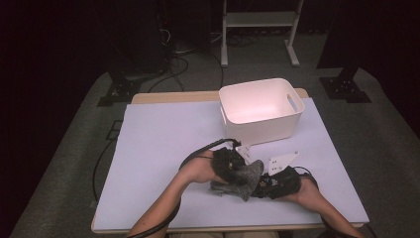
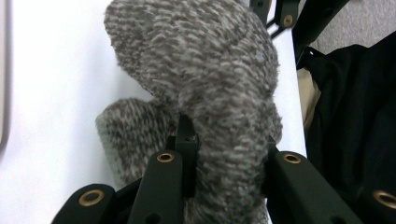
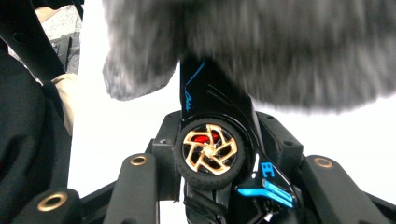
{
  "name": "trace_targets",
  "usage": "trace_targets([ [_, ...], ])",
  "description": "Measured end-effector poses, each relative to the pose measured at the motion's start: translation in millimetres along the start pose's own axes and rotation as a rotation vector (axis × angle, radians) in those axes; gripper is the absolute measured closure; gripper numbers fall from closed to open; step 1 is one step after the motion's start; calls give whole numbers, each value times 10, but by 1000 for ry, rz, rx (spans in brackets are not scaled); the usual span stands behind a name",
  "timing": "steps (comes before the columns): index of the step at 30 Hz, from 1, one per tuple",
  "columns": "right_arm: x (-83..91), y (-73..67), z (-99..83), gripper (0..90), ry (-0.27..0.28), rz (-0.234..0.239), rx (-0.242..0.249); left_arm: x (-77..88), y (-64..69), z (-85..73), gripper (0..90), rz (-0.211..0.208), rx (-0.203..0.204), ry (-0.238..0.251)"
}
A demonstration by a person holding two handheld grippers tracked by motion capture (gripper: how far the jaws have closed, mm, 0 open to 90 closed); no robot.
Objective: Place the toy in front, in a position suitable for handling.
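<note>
Near the front edge of the white-topped table (image 1: 158, 148), slightly right of its middle: a fuzzy grey knitted sock (image 1: 242, 177), bunched between 2 grippers. Left gripper (image 2: 229, 154) clenched on the sock's thick fold. Right gripper (image 3: 219, 163) grasping a black toy car with blue trim and a gold-spoked wheel (image 3: 211, 151), nose buried under the sock. Toward the back edge, right of centre: a white plastic bin with handle slots (image 1: 261, 110).
</note>
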State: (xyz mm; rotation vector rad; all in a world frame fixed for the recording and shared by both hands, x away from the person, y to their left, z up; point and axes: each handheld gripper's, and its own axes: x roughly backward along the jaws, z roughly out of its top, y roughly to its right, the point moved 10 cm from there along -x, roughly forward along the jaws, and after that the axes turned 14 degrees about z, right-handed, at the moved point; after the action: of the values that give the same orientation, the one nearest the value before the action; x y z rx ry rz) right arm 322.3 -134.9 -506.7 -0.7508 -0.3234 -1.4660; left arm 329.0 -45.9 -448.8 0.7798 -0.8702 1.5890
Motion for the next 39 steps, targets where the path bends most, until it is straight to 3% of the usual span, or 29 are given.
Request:
trace_targets([
  [12, 1, 3, 2, 555, -10, 5, -4, 232, -187, -459, 717, 59, 67, -57],
  [18, 0, 7, 5, 555, -20, 8, -6, 257, -179, -649, 712, 41, 117, -35],
  [23, -4, 16, 20, 551, -48, 13, -30, 202, -162, -648, 712, 21, 139, -3],
  [31, -68, 14, 115, 511, -101, 30, -26, 129, -123, -590, 708, -6, 136, 10],
  [39, -271, 31, 311, 510, -225, 19, 10, 131, -112, -589, 708, -10, 131, 17],
])
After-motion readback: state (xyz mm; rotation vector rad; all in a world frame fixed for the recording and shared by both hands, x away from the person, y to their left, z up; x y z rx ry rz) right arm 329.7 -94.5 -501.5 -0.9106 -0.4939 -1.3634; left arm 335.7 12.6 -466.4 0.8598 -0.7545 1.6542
